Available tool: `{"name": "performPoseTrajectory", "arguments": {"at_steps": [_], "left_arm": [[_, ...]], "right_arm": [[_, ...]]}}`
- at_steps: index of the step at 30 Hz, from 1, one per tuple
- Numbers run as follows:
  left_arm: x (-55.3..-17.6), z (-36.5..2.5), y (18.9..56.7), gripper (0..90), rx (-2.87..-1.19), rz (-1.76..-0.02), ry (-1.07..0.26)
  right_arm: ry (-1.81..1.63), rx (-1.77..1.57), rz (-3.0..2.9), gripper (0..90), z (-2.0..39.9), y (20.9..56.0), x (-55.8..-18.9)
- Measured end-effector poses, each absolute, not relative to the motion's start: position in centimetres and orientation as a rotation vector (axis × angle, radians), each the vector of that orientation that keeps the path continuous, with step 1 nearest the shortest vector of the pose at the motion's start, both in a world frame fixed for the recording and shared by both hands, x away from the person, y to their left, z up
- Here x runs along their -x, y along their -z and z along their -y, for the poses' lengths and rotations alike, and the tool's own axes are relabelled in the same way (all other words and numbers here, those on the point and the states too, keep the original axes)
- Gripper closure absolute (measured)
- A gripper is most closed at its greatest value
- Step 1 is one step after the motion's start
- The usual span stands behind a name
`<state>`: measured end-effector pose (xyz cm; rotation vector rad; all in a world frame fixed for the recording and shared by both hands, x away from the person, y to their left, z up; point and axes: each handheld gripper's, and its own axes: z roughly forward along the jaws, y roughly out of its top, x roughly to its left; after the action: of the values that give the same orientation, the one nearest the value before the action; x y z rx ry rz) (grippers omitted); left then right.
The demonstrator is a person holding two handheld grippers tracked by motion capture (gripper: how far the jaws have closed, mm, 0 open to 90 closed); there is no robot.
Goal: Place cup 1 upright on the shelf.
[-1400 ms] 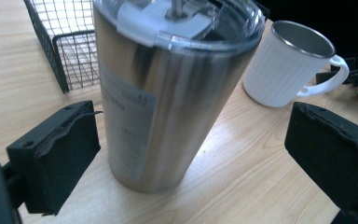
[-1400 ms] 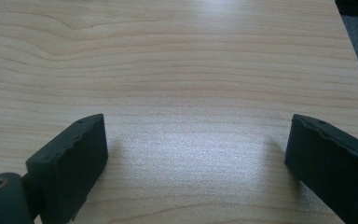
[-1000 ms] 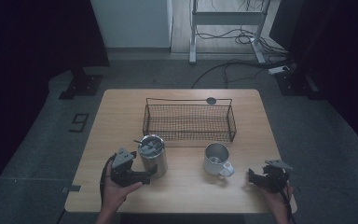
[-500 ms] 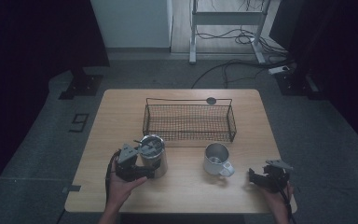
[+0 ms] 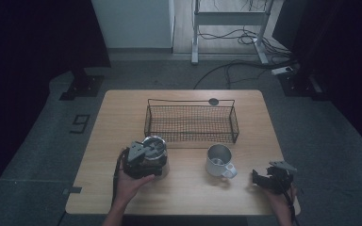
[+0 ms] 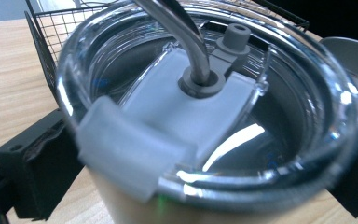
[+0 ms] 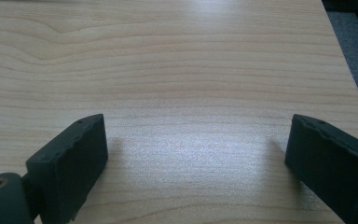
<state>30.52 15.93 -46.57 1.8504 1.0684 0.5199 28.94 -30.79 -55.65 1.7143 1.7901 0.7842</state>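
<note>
A: Where is the big cup with the lid?

B: The tumbler [image 5: 154, 149] stands on the tabletop [image 5: 122, 122], at about seven o'clock from the middle. It has a clear lid [image 6: 223, 116] with a bent metal straw [image 6: 186, 37] poking through it.

A: What are the left tongs [image 5: 143, 160] doing?

B: They sit at the tumbler's six o'clock side. Their jaws have just been opening, and now they stand as wide as they go. In the left gripper view one black jaw is on each side of the tumbler, with the cup between them. I cannot tell if the jaws touch its wall, because the lid hides that spot.

A: And the right tongs [image 5: 264, 179]?

B: They are at about four o'clock on the tabletop, well apart from the tumbler. The jaws are spread and hold nothing. In the right gripper view there is bare wood between them.

A: What else is there?

B: A wire basket [image 5: 191, 123] stands at twelve o'clock from the tumbler, a bit to the right. A metal mug [image 5: 219, 160] with a handle stands at three o'clock from the tumbler, between the two tongs.
</note>
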Motion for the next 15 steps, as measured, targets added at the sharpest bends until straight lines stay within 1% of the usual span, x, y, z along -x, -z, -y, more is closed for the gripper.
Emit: {"name": "performPoseTrajectory", "arguments": {"at_steps": [7,9,15], "left_arm": [[-31.3,-15.2,47.4,0.0,-1.867,-1.074,-0.554],[-31.3,-15.1,47.5,1.9,-1.854,-1.072,-0.573],[-31.2,-15.0,47.5,3.2,-1.856,-1.062,-0.587]], "right_arm": [[-0.783,-1.716,-1.788,5.4,30.8,55.6,-28.9],[-0.782,-1.716,-1.787,5.4,30.9,55.6,-28.9],[-0.781,-1.72,-1.783,5.4,30.9,55.6,-28.9]]}}
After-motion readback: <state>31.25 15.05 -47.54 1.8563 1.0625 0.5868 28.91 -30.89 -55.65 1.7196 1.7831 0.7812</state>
